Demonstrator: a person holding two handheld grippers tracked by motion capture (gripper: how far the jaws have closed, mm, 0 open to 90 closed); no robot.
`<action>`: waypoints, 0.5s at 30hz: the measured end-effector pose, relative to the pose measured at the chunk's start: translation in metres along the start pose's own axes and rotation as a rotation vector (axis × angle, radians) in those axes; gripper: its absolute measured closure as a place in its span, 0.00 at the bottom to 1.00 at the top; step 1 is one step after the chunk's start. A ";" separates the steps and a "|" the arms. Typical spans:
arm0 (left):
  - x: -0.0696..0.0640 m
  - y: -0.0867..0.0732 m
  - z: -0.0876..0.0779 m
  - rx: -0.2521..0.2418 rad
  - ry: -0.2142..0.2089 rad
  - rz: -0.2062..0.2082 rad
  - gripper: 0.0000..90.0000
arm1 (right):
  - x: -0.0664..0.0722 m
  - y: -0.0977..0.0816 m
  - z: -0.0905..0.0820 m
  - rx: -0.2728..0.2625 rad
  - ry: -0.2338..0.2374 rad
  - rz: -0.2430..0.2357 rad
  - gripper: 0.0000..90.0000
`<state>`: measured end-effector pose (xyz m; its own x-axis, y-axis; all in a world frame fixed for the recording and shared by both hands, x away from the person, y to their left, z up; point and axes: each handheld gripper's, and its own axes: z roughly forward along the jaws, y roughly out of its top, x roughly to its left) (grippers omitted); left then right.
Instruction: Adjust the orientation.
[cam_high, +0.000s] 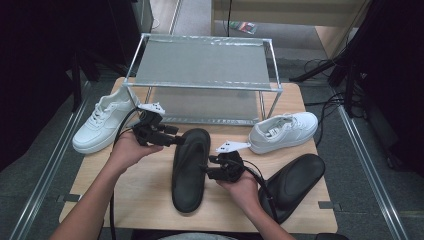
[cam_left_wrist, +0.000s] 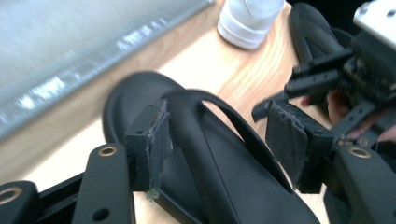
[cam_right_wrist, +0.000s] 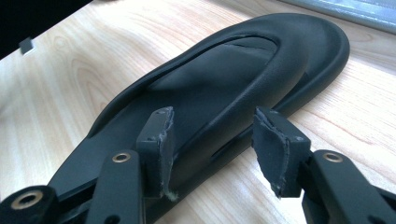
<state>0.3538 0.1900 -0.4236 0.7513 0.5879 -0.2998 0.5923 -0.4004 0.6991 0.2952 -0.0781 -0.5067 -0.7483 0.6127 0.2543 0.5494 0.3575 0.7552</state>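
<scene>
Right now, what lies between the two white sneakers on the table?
In the high view, the metal shoe rack stands between the left white sneaker and the right white sneaker, its lower shelf spanning the gap.

- You're working in a lab-style recording room: black curtains (cam_high: 45, 55) are hanging around the wooden table (cam_high: 145, 195).
- Cables (cam_high: 325, 102) are lying across the grey carpet (cam_high: 370, 170); a metal rack (cam_high: 202, 65) is standing as a prop.

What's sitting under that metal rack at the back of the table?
Under the rack the lower shelf looks bare. A white sneaker stands by its left leg, toe just under the frame. The top shelf hides the back.
</scene>
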 end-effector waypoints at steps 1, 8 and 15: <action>0.002 0.004 -0.001 -0.004 -0.002 0.003 0.47 | 0.000 0.000 0.001 -0.001 -0.004 0.009 0.55; 0.009 0.033 -0.003 0.006 0.002 0.044 0.57 | 0.004 0.001 0.012 0.002 -0.038 0.039 0.53; 0.018 0.065 -0.011 -0.003 0.022 0.073 0.81 | 0.002 -0.001 0.018 0.006 -0.072 0.067 0.52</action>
<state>0.4027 0.1824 -0.3769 0.7860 0.5725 -0.2334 0.5350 -0.4406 0.7209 0.2997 -0.0646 -0.5179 -0.6815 0.6842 0.2597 0.5993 0.3180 0.7347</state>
